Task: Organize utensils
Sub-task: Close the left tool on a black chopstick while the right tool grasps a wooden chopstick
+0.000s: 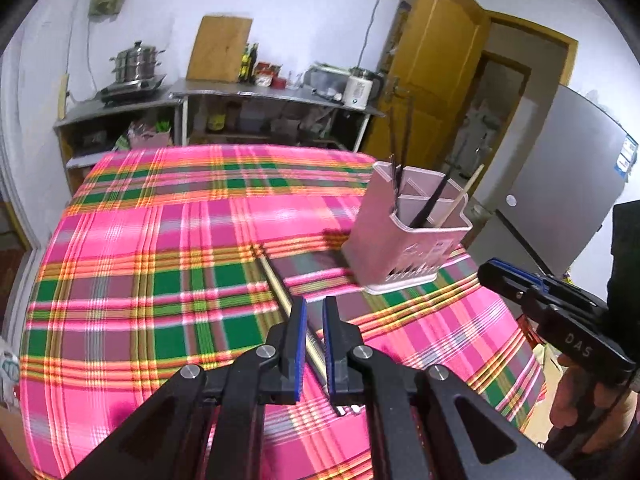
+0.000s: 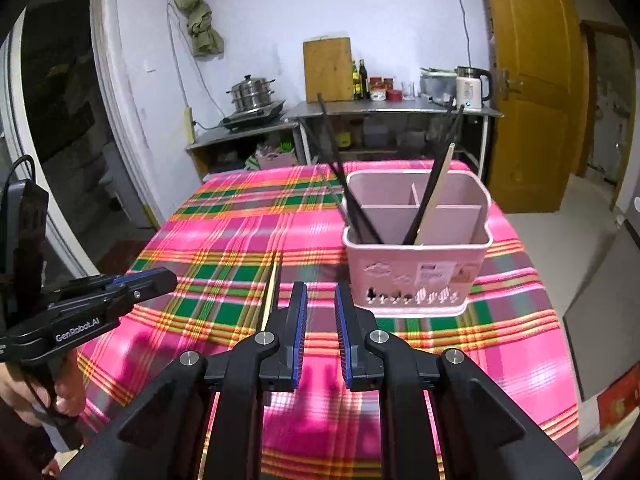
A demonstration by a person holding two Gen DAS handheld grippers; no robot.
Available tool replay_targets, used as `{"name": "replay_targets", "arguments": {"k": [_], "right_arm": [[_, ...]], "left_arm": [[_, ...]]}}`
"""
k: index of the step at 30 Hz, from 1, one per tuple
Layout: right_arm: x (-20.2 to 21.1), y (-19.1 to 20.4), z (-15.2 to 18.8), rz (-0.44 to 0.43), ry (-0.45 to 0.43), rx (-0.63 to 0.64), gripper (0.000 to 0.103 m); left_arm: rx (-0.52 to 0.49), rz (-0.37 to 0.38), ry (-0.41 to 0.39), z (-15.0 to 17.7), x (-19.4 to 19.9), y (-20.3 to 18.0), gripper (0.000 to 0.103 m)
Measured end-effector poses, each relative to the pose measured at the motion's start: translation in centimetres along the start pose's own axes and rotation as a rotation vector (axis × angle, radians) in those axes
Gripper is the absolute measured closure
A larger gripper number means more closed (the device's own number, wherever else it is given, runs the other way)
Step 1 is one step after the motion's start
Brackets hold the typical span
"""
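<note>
A pale wooden chopstick (image 1: 276, 280) lies flat on the pink plaid tablecloth (image 1: 140, 240), running between the parted fingers of the left tongs (image 1: 315, 306), at nine o'clock from the pink divided holder (image 2: 416, 240) of dark chopsticks (image 2: 340, 176). The right tongs (image 2: 320, 292) hover open and empty. The left tongs' side reads "GenRobot.AI".

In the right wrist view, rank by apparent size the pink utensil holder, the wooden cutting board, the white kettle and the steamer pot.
1. pink utensil holder, though it is nearest the camera.
2. wooden cutting board.
3. steamer pot and white kettle look alike; not ranked.
</note>
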State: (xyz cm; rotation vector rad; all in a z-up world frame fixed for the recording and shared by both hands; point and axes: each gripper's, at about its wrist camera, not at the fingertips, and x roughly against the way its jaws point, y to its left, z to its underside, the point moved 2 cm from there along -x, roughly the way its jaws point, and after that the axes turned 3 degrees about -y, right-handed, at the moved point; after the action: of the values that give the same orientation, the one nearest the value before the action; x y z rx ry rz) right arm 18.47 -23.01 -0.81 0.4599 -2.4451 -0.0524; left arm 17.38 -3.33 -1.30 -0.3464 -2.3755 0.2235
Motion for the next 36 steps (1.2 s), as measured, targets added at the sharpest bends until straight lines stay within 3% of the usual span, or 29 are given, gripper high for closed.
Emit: {"name": "replay_targets", "arguments": {"k": [10, 22, 29, 36], "right_arm": [[-2.9, 1.0, 1.6, -0.033, 0.067, 0.018, 0.088], [-5.7, 0.3, 3.2, -0.04, 0.138, 0.001, 0.088], [-6.5, -0.6, 3.6, -0.036, 0.156, -0.012, 0.089], [-7.1, -1.2, 3.9, -0.033, 0.168, -0.024, 0.088]], "left_arm": [[0.068, -0.027, 0.086, 2.2, -3.7, 2.7, 0.084], [0.106, -0.051, 0.146, 2.0, -10.2, 3.3, 0.083], [0.071, -0.128, 0.187, 2.6, -13.4, 3.1, 0.083], [0.052, -0.153, 0.137, 2.6, -13.8, 2.9, 0.082]]}}
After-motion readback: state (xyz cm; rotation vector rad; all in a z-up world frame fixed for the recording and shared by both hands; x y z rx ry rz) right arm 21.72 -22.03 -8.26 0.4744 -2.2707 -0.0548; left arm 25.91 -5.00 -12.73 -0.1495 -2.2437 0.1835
